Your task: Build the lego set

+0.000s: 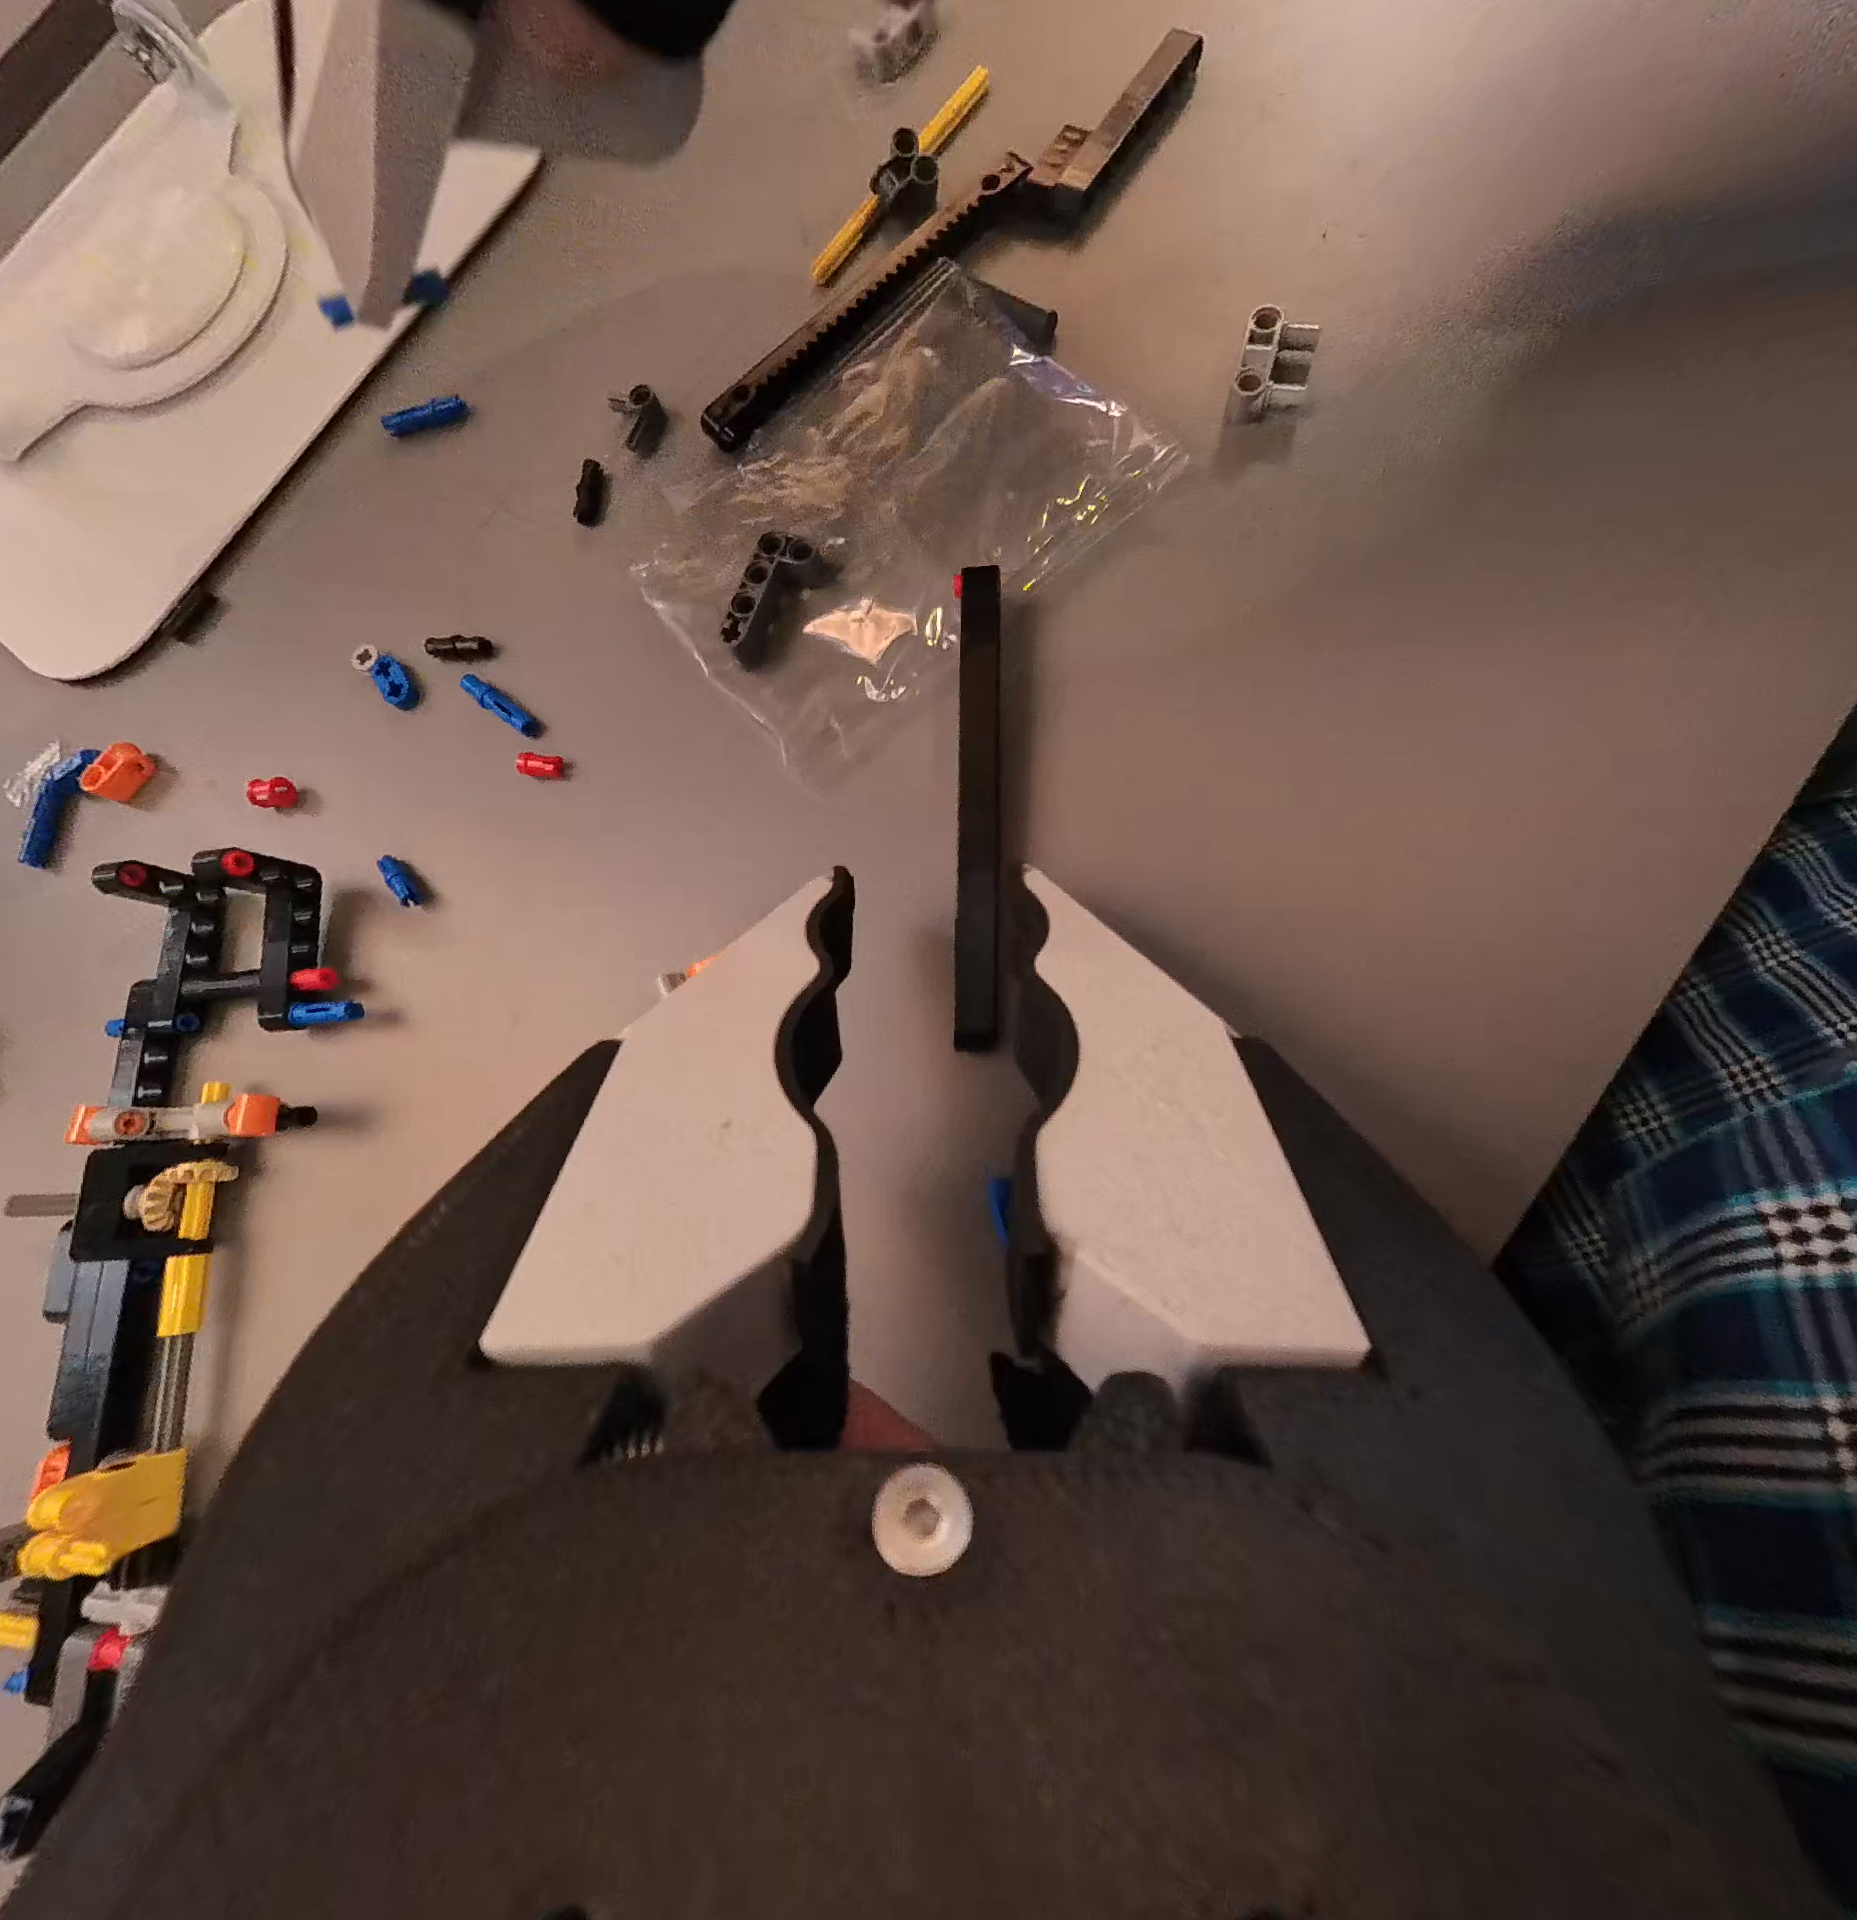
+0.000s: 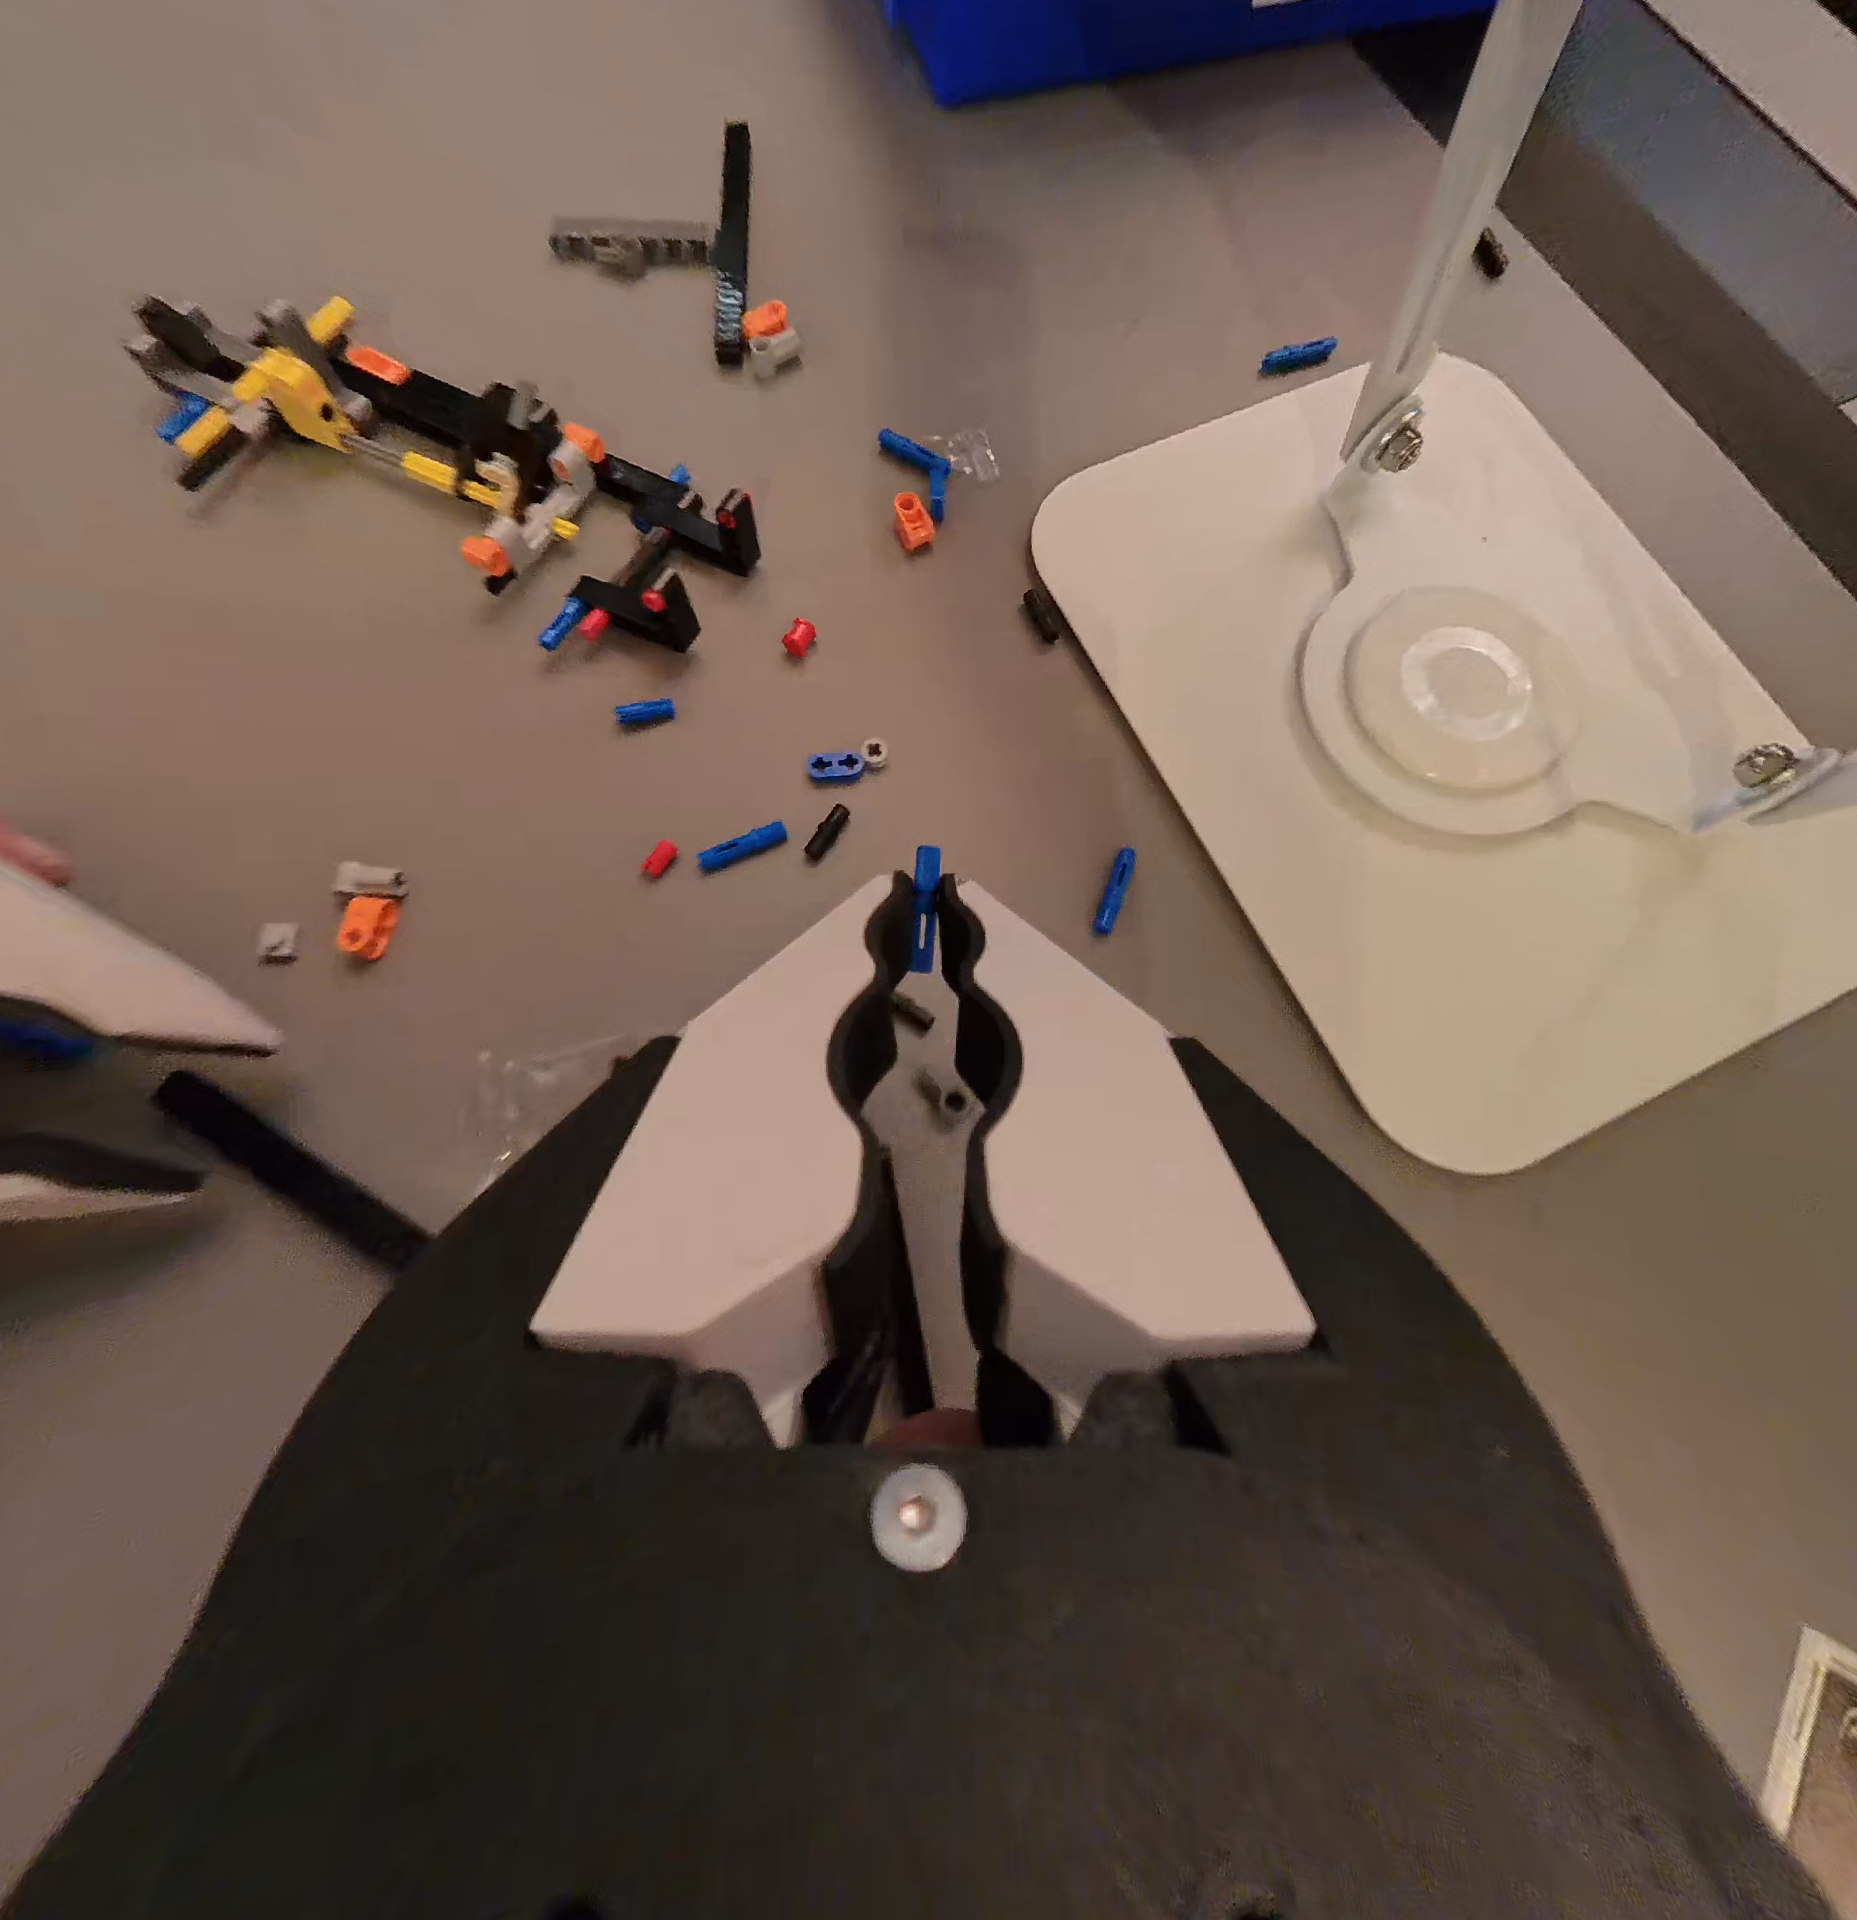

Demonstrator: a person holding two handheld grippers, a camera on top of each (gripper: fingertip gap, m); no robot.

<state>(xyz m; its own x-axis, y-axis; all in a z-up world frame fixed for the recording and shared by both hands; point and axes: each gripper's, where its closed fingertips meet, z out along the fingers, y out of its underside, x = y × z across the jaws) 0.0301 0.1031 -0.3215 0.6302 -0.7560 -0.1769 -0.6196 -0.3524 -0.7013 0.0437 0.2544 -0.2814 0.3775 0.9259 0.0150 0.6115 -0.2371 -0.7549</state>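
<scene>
My left gripper (image 1: 934, 883) is open above the grey table. A long black beam (image 1: 978, 810) lies between its jaws, right beside the right finger (image 1: 1163, 1122); the jaws are not closed on it. My right gripper (image 2: 924, 883) is shut on a small blue pin (image 2: 925, 920) that sticks out past the tips. The half-built model, black with yellow and orange parts, lies at the left in the left wrist view (image 1: 165, 1143) and at the upper left in the right wrist view (image 2: 456, 457). The left gripper (image 2: 72, 1039) shows blurred at the left edge of the right wrist view, with the black beam (image 2: 280, 1164) by it.
Loose blue, red and black pins (image 2: 742, 844) are scattered on the table. A clear plastic bag (image 1: 903, 499), a black toothed rack (image 1: 862, 322), a yellow axle (image 1: 903, 171) and a grey connector (image 1: 1272, 364) lie ahead. A white stand base (image 2: 1423, 987) is at right, a blue bin (image 2: 1111, 42) at the back, and plaid cloth (image 1: 1734, 1247) at right. Some 15 centimeters of space lies between my two pairs of fingers.
</scene>
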